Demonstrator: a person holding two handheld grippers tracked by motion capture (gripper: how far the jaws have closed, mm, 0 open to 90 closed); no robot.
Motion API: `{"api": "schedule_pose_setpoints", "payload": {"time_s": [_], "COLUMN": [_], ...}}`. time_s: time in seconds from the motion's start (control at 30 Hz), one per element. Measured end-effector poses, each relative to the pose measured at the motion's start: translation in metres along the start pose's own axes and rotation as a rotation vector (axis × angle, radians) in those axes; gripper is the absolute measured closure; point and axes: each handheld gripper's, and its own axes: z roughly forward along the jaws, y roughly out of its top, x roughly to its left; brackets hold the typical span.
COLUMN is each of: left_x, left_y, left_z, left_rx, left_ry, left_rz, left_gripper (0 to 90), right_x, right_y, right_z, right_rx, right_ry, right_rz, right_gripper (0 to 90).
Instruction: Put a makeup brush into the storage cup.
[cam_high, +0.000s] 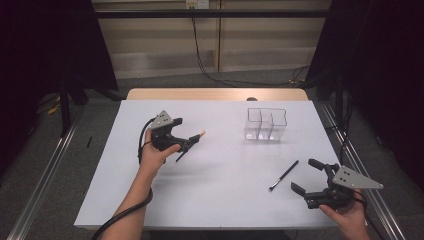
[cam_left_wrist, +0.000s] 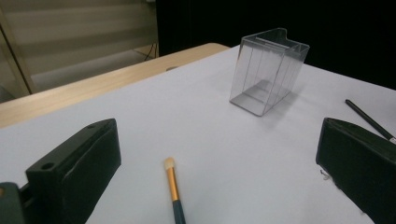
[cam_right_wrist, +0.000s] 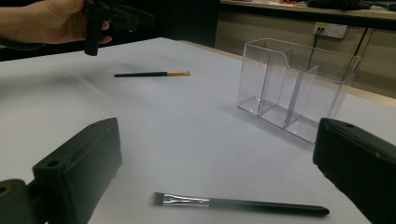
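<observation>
- High view: left claw (cam_high: 187, 143) spread over gold-ferruled brush (cam_left_wrist: 173, 186), nothing pinched.
- Right claw (cam_high: 307, 176) spread beside flat brush (cam_high: 283, 175).
- Clear organiser (cam_high: 265, 125) empty; both brushes left on bench (cam_high: 220, 200).

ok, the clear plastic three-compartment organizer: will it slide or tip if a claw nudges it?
The clear plastic three-compartment organizer looks thin-walled and empty, so probably light. On the smooth white table it would likely slide first. A push high on its tall rim might tip it.
</observation>
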Motion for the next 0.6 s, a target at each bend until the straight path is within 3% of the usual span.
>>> {"api": "schedule_pose_setpoints", "payload": {"time_s": [0.27,0.4,0.5,0.6], "left_x": [0.005,0.008,0.009,0.010], "left_y": [0.002,0.003,0.004,0.006], "left_z": [0.004,0.007,0.009,0.011], "left_rx": [0.142,0.235,0.265,0.309], "left_ry": [0.030,0.067,0.071,0.087], "left_rz": [-0.070,-0.071,-0.103,-0.109], "left_gripper": [0.0,0.0,0.0,0.0], "right_x": [0.000,0.000,0.000,0.000], "right_y": [0.000,0.000,0.000,0.000], "right_z": [0.000,0.000,0.000,0.000], "right_rx": [-0.001,0.000,-0.001,-0.002], "right_ry": [0.000,-0.001,-0.001,0.001], "right_rz": [-0.001,0.001,0.000,0.004], "right_gripper": [0.6,0.6,0.6,0.6]}}
